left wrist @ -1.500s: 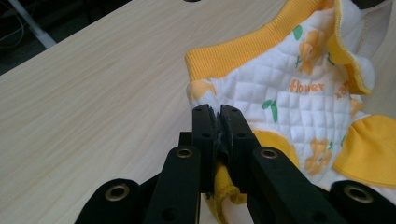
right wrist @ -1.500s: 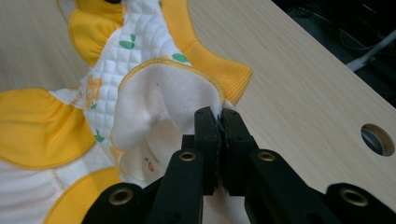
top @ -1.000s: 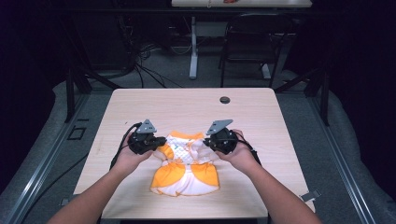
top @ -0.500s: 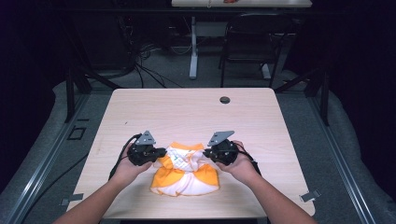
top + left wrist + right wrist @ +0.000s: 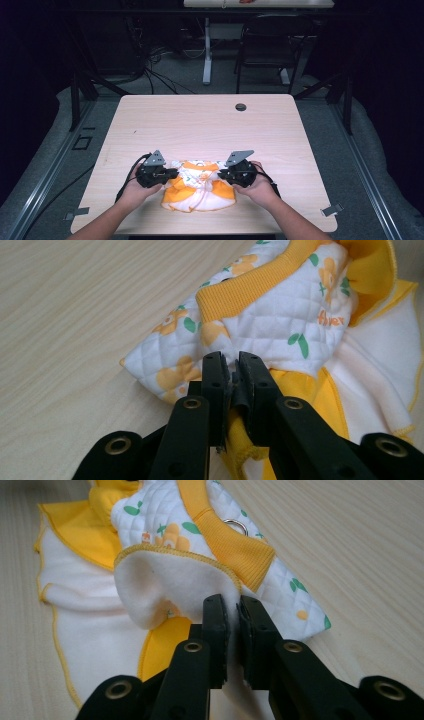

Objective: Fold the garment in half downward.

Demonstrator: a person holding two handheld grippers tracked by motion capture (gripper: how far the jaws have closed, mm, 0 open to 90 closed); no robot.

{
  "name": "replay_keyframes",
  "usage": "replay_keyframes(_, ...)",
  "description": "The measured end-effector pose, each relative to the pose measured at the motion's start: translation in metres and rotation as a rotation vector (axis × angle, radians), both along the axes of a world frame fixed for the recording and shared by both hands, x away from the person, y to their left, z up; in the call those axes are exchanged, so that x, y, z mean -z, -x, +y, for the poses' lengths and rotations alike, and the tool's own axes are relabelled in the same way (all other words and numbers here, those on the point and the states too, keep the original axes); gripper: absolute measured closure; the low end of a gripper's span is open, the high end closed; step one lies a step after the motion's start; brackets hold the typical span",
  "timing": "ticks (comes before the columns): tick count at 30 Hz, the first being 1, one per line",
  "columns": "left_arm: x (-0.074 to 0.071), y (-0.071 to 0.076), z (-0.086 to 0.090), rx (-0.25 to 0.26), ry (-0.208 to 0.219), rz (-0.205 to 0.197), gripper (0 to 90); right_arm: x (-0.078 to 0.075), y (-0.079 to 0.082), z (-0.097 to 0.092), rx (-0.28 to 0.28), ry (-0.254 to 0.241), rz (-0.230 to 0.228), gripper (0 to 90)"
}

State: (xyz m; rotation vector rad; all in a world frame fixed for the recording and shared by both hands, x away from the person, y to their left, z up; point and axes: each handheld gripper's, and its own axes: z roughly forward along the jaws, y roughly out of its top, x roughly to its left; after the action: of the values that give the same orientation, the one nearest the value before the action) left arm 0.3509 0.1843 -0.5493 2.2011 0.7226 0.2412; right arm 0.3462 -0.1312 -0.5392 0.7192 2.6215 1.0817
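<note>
My left gripper (image 5: pixel 172 173) is closed on the garment (image 5: pixel 199 187), clamping its left side. In the left gripper view, the jaws of this gripper (image 5: pixel 231 362) pinch a fold of white quilted fabric printed with yellow flowers and green leaves, just below a yellow ribbed band (image 5: pixel 250 285).

My right gripper (image 5: pixel 223 175) is closed on the garment's right side. In the right gripper view, the jaws of this gripper (image 5: pixel 232 605) pinch the edge of a white fleece layer with yellow stitching; a small metal ring (image 5: pixel 235 526) sits on the quilted fabric beyond.

The garment lies bunched on the table (image 5: pixel 200 125), near its front edge, between the two grippers. My left hand (image 5: pixel 137 187) and right hand (image 5: pixel 257 187) hold the grippers facing each other. A dark round hole (image 5: pixel 241 107) sits near the table's far edge, well apart from the garment.
</note>
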Motion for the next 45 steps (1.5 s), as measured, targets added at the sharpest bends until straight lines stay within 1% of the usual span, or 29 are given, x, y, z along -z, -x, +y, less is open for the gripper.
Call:
replay_keyframes(1,0.0,0.001,0.0,0.001,0.002,0.003,82.1,0.0,0.0,0.0,0.0,0.0,0.0,81.5)
replay_keyframes(2,-0.002,0.002,0.001,-0.004,0.01,0.001,79.9,-0.001,0.001,0.0,0.008,-0.013,0.006,77.1)
replay_keyframes(3,-0.002,0.002,0.001,-0.004,0.01,0.001,78.1,-0.001,0.001,0.0,0.008,-0.013,0.006,77.1)
replay_keyframes(5,-0.006,0.003,0.002,-0.008,0.014,-0.002,76.4,-0.007,0.003,-0.003,0.009,-0.04,0.011,72.6)
replay_keyframes(6,-0.012,0.003,0.003,-0.009,0.018,-0.005,75.7,-0.009,0.003,-0.003,0.013,-0.057,0.01,70.2)
replay_keyframes(8,-0.015,0.002,0.003,-0.012,0.023,-0.008,74.7,-0.012,0.003,-0.004,0.012,-0.059,0.013,68.8)
replay_keyframes(10,-0.022,0.0,0.005,-0.018,0.034,-0.005,73.0,-0.022,0.001,-0.007,0.023,-0.087,0.001,67.4)
replay_keyframes(11,-0.025,-0.001,0.005,-0.02,0.038,-0.01,73.0,-0.022,0.001,-0.007,0.023,-0.087,0.001,67.4)
replay_keyframes(12,-0.029,-0.004,0.006,-0.034,0.046,-0.015,73.5,-0.027,-0.001,-0.009,0.037,-0.115,0.001,66.0)
replay_keyframes(13,-0.031,-0.006,0.007,-0.044,0.046,-0.011,73.9,-0.029,-0.002,-0.01,0.044,-0.123,-0.001,65.9)
replay_keyframes(14,-0.031,-0.006,0.007,-0.044,0.046,-0.011,74.9,-0.03,-0.004,-0.011,0.048,-0.127,-0.004,66.5)
replay_keyframes(17,-0.029,-0.014,0.006,-0.076,0.026,0.0,81.6,-0.032,-0.007,-0.012,0.067,-0.121,-0.015,71.2)
replay_keyframes(18,-0.028,-0.017,0.005,-0.079,0.013,0.01,85.1,-0.03,-0.011,-0.012,0.09,-0.102,-0.019,79.8)
replay_keyframes(19,-0.024,-0.021,0.003,-0.087,0.003,0.022,88.2,-0.029,-0.014,-0.011,0.093,-0.095,-0.02,82.8)
replay_keyframes(20,-0.024,-0.021,0.003,-0.087,0.003,0.022,89.7,-0.029,-0.014,-0.011,0.093,-0.095,-0.02,82.8)
replay_keyframes(21,-0.02,-0.025,0.0,-0.091,0.0,0.041,90.0,-0.024,-0.019,-0.009,0.102,-0.072,-0.007,88.1)
replay_keyframes(25,-0.017,-0.027,-0.005,-0.079,0.003,0.06,90.0,-0.017,-0.026,-0.005,0.109,-0.046,0.015,89.7)
replay_keyframes(28,-0.016,-0.026,-0.007,-0.066,0.0,0.066,90.0,-0.011,-0.029,-0.002,0.104,-0.046,0.034,89.8)
replay_keyframes(30,-0.019,-0.024,-0.006,-0.059,0.014,0.07,90.0,-0.01,-0.028,0.001,0.074,-0.04,0.048,89.8)
replay_keyframes(32,-0.02,-0.022,-0.005,-0.051,0.013,0.074,90.0,-0.011,-0.026,0.002,0.065,-0.045,0.048,89.8)
replay_keyframes(34,-0.022,-0.018,-0.004,-0.043,0.029,0.077,90.0,-0.014,-0.021,0.003,0.045,-0.044,0.045,89.9)
replay_keyframes(35,-0.024,-0.013,-0.003,-0.029,0.031,0.073,90.0,-0.015,-0.018,0.004,0.041,-0.056,0.039,89.9)
replay_keyframes(36,-0.025,-0.008,-0.003,-0.016,0.04,0.073,90.0,-0.018,-0.011,0.005,0.015,-0.06,0.036,89.9)
replay_keyframes(37,-0.025,-0.008,-0.003,-0.016,0.04,0.073,90.0,-0.018,-0.011,0.005,0.015,-0.06,0.036,89.9)
replay_keyframes(38,-0.026,-0.001,-0.002,-0.002,0.053,0.077,90.0,-0.02,-0.004,0.005,-0.002,-0.061,0.036,89.9)
replay_keyframes(39,-0.026,-0.001,-0.002,-0.002,0.053,0.077,90.0,-0.02,-0.004,0.005,-0.002,-0.061,0.036,89.9)
replay_keyframes(40,-0.026,0.003,-0.002,0.01,0.055,0.076,90.0,-0.019,0.002,0.004,-0.02,-0.058,0.041,89.9)
replay_keyframes(42,-0.025,0.01,-0.003,0.023,0.058,0.078,90.0,-0.018,0.004,0.004,-0.027,-0.059,0.041,89.9)
replay_keyframes(45,-0.022,0.017,-0.003,0.034,0.058,0.085,90.0,-0.014,0.014,0.003,-0.042,-0.061,0.053,89.8)
